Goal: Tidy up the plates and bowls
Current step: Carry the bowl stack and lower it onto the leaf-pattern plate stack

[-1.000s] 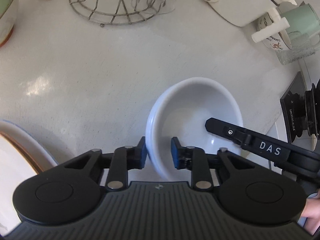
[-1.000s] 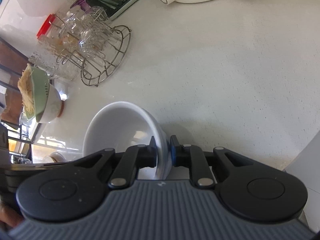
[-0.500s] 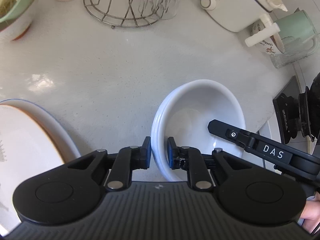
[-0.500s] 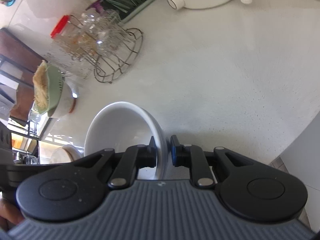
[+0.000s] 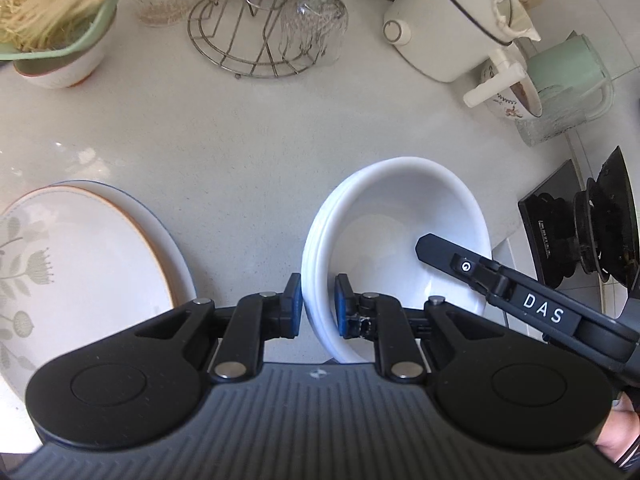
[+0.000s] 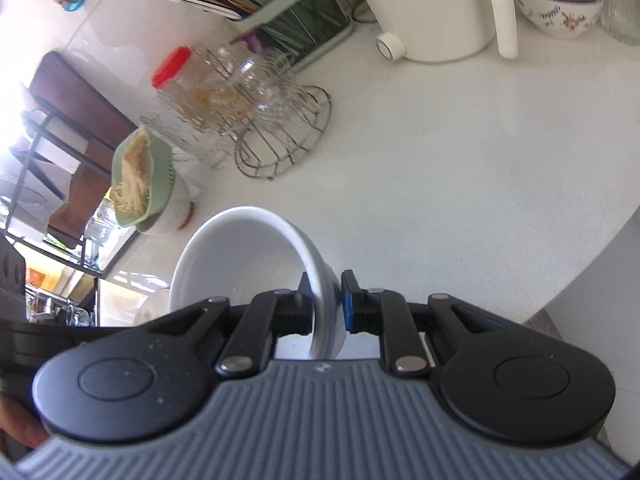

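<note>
Left tongs point(image 5: 317, 305) — angled steeply down, blue pads clamped on the near-left rim of the stacked white bowls point(image 5: 400, 236); the jaws have just been closing on that rim. Right tongs point(image 6: 325, 307) — angled down less steeply, pads clamped on the opposite rim, one inside, one outside. A fingertip point(image 6: 24, 432) of the person shows at the lower left edge.

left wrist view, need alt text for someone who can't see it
The left gripper is shut on the near rim of stacked white bowls, while the right gripper grips the far side. A floral plate lies to the left on the white counter, with a wire glass rack and white pot behind.
</note>
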The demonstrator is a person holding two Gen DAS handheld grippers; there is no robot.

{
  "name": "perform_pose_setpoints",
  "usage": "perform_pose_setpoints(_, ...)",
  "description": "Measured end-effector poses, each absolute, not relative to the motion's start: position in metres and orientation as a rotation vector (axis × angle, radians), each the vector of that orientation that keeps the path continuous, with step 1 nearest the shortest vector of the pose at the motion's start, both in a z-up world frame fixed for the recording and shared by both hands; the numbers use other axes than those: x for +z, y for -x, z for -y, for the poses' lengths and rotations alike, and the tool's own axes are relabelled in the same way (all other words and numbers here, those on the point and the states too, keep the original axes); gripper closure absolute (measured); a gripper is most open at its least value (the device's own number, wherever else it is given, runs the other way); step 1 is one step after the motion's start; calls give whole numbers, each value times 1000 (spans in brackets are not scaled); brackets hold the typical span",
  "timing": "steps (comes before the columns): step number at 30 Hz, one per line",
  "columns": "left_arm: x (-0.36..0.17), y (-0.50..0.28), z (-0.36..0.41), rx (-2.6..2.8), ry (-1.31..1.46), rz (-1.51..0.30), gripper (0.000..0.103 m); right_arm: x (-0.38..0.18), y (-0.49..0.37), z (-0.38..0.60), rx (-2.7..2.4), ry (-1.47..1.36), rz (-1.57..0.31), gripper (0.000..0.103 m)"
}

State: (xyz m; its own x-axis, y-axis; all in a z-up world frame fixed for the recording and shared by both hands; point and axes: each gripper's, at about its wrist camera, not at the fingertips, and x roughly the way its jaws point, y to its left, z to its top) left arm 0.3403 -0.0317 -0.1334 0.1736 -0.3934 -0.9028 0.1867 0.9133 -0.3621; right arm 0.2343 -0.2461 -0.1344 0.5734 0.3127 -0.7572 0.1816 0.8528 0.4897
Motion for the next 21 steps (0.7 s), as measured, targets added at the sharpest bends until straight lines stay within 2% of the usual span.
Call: perform_pose_setpoints(21, -111, -296, -54, -317, 265, -1237, 83, -117, -219, 181, 197, -522, -932, 86)
